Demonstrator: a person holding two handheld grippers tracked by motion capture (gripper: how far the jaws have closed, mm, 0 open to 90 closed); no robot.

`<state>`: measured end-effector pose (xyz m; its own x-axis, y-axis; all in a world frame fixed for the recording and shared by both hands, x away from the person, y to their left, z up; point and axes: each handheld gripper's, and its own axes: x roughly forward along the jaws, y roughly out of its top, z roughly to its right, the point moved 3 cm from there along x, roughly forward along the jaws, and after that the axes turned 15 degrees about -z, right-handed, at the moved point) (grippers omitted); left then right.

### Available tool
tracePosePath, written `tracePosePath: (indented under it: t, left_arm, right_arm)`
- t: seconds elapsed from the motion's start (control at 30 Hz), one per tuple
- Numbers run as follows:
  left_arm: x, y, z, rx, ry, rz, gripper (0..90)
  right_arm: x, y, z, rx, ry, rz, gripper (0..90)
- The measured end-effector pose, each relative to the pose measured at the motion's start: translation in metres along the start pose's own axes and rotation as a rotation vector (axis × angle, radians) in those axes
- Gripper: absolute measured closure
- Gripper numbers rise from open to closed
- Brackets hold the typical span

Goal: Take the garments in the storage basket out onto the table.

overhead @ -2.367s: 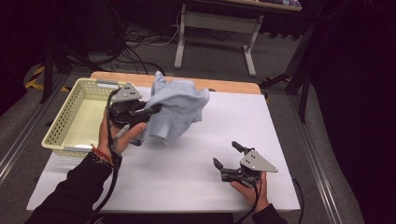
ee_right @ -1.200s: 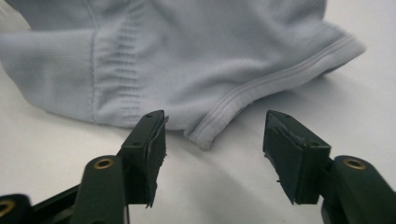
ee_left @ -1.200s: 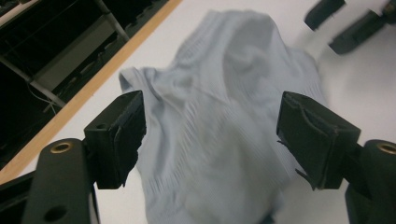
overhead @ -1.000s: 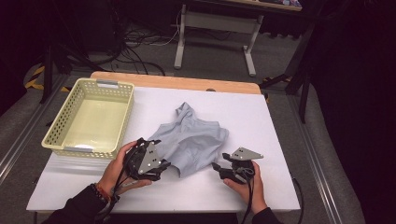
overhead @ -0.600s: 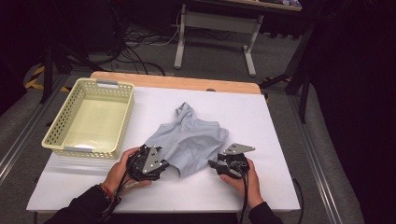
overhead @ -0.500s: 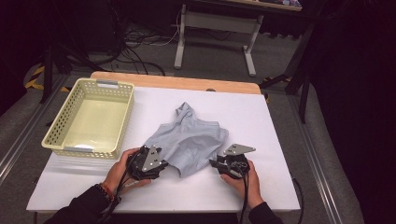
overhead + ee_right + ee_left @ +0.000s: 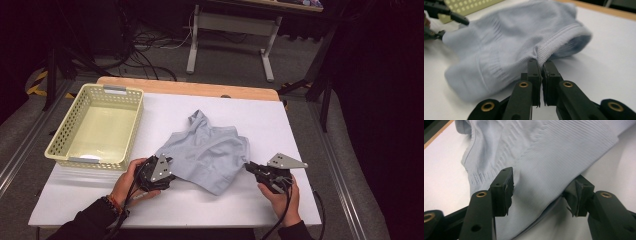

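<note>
1. Garment [image 7: 207, 152] lies crumpled mid-table, stretched between both grippers.
2. Right gripper [image 7: 541, 72] has just been closing and pinches its ribbed hem.
3. Left gripper [image 7: 541, 192] straddles the opposite edge, jaws half-wide around a fold of cloth.

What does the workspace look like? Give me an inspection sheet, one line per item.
Surface: white table, wooden strip along its far edge.
Job's things: pale blue garment lying rumpled mid-table.
Clutter: yellow basket at far left, nothing seen inside.
Grippers: left gripper has its jaws apart, astride the garment's edge; right gripper has just closed, its jaws pinching the ribbed hem.
Cables: one trails from each gripper along the forearm; more lie on the floor beyond the table.
Surroundings: dark room, a white-legged frame behind the table.
</note>
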<state>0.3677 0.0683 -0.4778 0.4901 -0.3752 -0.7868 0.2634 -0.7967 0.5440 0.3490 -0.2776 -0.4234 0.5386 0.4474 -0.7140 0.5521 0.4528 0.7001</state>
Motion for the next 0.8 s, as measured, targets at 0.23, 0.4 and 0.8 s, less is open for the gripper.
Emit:
tracePosePath:
  t: [0.23, 0.4, 0.8]
  left_arm:
    - [0.001, 0.001, 0.000, 0.011, -0.005, -0.002, 39.9]
    - [0.007, -0.001, -0.001, 0.015, -0.020, -0.040, 35.6]
    - [0.012, 0.002, -0.004, 0.034, -0.102, -0.049, 60.8]
  right_arm:
    - [-0.006, -0.007, 0.022, 0.079, -0.071, 0.026, 85.5]
    - [0.011, -0.016, 0.036, 0.117, -0.117, -0.011, 84.5]
    - [-0.002, -0.022, 0.014, 0.029, -0.162, -0.005, 57.4]
